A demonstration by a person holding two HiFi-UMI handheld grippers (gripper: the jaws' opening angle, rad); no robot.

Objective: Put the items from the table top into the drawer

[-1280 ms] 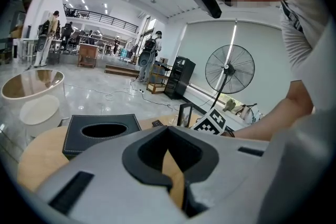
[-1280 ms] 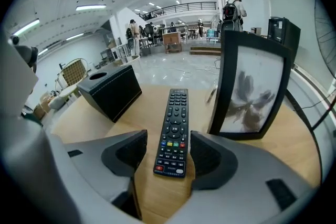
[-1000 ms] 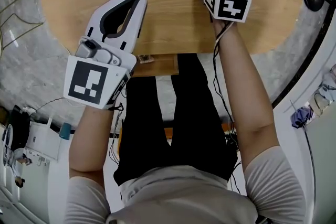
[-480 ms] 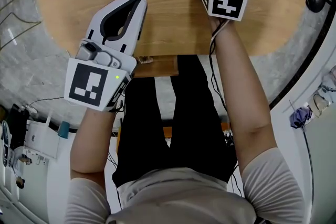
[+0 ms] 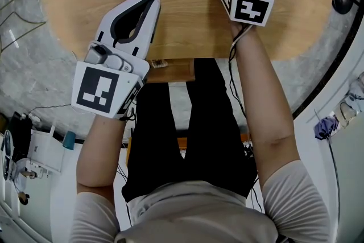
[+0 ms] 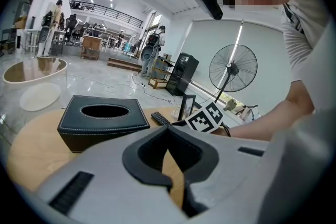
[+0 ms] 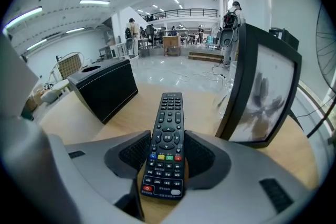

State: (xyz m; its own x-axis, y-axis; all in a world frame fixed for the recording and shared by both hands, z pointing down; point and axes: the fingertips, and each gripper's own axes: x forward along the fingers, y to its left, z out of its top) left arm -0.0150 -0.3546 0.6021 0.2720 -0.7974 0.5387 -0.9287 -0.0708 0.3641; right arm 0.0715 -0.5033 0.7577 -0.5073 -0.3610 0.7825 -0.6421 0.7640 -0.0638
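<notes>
Right claw (image 7: 167, 139) just been closing, now pinching remote (image 7: 169, 110) lying on worktop (image 7: 123, 118); left claw (image 6: 168, 130) pressed together.

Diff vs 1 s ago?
The right gripper has been closing its jaws on the remote, which lies on the table between them; the pads now sit against its sides. Unchanged: both hands in place, left gripper shut and empty, tissue box and picture frame where they were.
</notes>
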